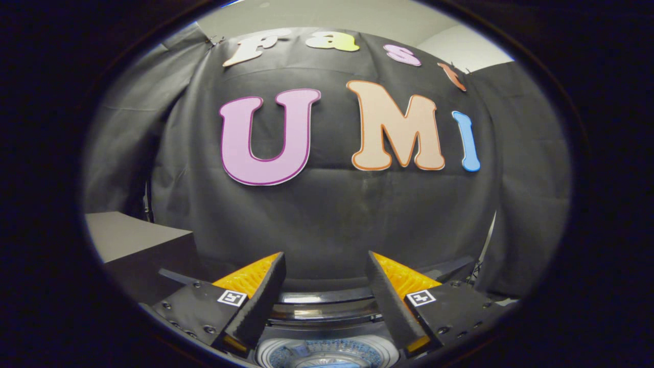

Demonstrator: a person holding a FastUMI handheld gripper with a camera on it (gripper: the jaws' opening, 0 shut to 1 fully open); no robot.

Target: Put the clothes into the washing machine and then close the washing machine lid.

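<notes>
Spread apart and gripping nothing: gripper [326, 263], fingers [258, 301] angled outward over washing machine [327, 352]. Below and between the fingers, round opening of the drum, pale rim and perforated wall inside; dark curved band just beyond, probably the raised lid [327, 299], hard to tell this low. Beyond that, black cloth wall [327, 220]. Off to the left, grey tabletop [127, 235].

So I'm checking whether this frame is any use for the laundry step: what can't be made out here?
- Washing machine: gripper view, mostly cut off between and below the open, empty tool's fingers.
- Clothes inside the drum: cannot tell.
- Lid: apparently raised just beyond the fingers, a dark edge against the wall.
</notes>
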